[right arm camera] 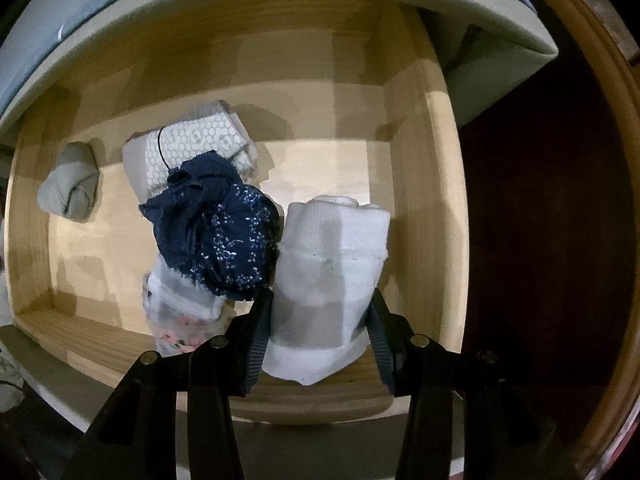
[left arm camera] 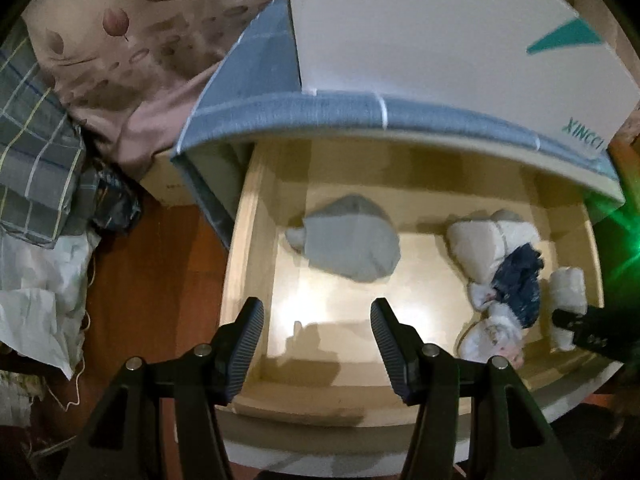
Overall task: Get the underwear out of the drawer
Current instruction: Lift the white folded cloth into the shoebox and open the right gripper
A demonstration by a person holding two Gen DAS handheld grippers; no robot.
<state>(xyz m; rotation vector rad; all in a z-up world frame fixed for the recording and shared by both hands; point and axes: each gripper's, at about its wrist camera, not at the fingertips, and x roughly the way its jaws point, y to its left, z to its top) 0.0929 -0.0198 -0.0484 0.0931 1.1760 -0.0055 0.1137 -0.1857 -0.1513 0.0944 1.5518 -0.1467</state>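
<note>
Drawer [right arm camera: 420, 240] open; right gripper [right arm camera: 316, 320] clamps a white roll [right arm camera: 332, 280] still inside. At ten o'clock, gray bundle [left arm camera: 352, 244] awaits the left gripper [left arm camera: 316, 340], spread and empty.

Both views are dim at the edges and bright in the middle, with black fisheye corners and straight lines bowed into curves. A light from near the camera falls into the drawer [left arm camera: 256, 240], leaving a pale glare patch on its floor in the left wrist view and soft shadows beside each bundle. A green flare [left arm camera: 620, 232] streaks the right edge there. The box [left arm camera: 440, 40] above the drawer and the bedding [left arm camera: 120, 40] look smeared by motion. The right wrist view is sharper; the white roll [right arm camera: 332, 264] is nearly overexposed, and the floor [right arm camera: 540, 220] beside the drawer is almost black.
</note>
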